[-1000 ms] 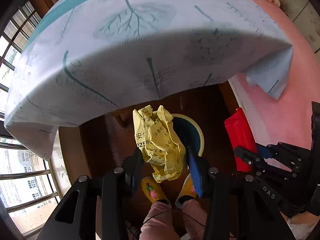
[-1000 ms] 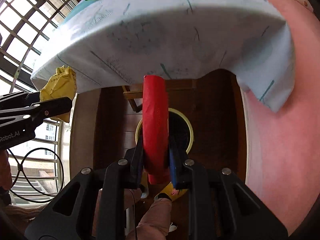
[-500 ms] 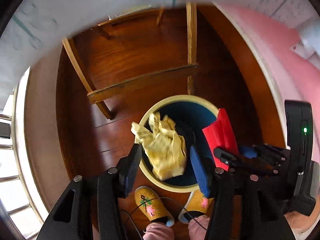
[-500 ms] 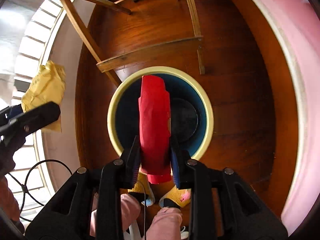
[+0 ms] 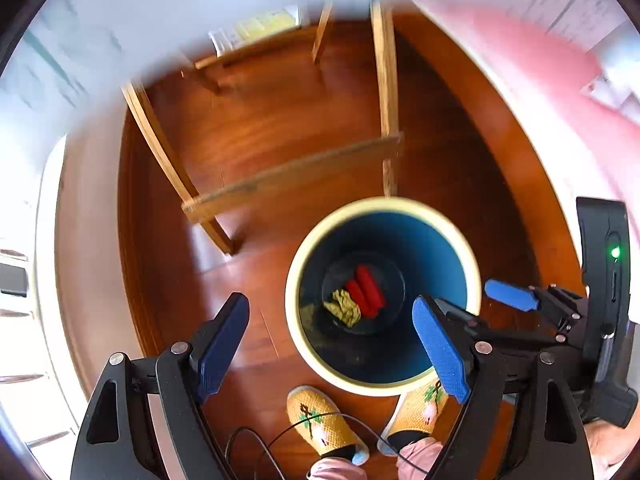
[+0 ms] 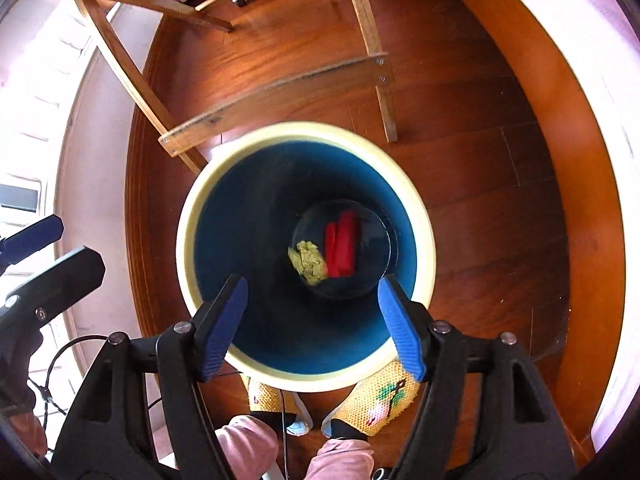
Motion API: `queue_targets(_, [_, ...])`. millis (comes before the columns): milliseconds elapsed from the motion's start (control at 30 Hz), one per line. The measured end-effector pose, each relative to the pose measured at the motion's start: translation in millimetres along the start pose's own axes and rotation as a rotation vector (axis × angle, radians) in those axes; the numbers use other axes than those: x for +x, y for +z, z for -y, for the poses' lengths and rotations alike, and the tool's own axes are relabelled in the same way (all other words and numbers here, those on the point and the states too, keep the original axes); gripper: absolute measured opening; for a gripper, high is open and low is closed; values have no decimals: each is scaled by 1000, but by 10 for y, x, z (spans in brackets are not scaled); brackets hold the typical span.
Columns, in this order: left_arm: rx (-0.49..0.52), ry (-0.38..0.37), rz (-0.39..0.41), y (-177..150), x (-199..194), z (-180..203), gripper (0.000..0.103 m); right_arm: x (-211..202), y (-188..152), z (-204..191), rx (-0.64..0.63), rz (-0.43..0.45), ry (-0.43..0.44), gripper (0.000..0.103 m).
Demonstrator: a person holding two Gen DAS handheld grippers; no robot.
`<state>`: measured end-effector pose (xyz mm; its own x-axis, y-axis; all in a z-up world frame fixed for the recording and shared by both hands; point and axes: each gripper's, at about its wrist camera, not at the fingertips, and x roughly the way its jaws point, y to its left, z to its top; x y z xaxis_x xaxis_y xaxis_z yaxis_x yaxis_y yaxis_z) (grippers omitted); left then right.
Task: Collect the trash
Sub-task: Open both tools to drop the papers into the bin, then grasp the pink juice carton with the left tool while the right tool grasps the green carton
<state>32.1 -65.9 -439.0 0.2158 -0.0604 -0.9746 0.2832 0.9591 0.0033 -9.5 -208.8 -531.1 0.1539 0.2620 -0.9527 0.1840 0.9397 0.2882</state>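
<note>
Both pieces of trash are seen at the bottom of the blue waste bin (image 6: 208, 240): the crumpled yellow paper (image 6: 307, 262) lies just beside and touching the red wrapper (image 6: 341, 249), the paper at the wrapper's nine o'clock in the right wrist view. The right hand-held gripper (image 6: 312, 320) is held over the bin's mouth with its blue pads spread wide and nothing between them. The left hand-held gripper (image 5: 332, 352) is likewise spread apart and empty, with the bin's cream rim (image 5: 296, 332) showing between its fingers; the bin sits at about one o'clock from its centre.

The drop appears done, so the release is best finished by keeping both sets of fingers apart and lifting straight up, clear of the rim. The wooden chair frame (image 6: 276, 98) at twelve o'clock and the slippered feet (image 5: 320, 420) at six o'clock should be avoided on the way out.
</note>
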Motion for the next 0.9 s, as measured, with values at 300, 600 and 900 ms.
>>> queue_targets(300, [20, -5, 92, 231, -1339, -62, 85, -1173, -30, -376, -43, 105, -2, 66])
queue_targets(600, [83, -7, 211, 467, -2867, -195, 85, -2731, -135, -936, -60, 216, -11, 72])
queue_targets(900, [82, -32, 317, 752, -3978, -398, 85, -4227, -122, -1321, -33, 445, -14, 72])
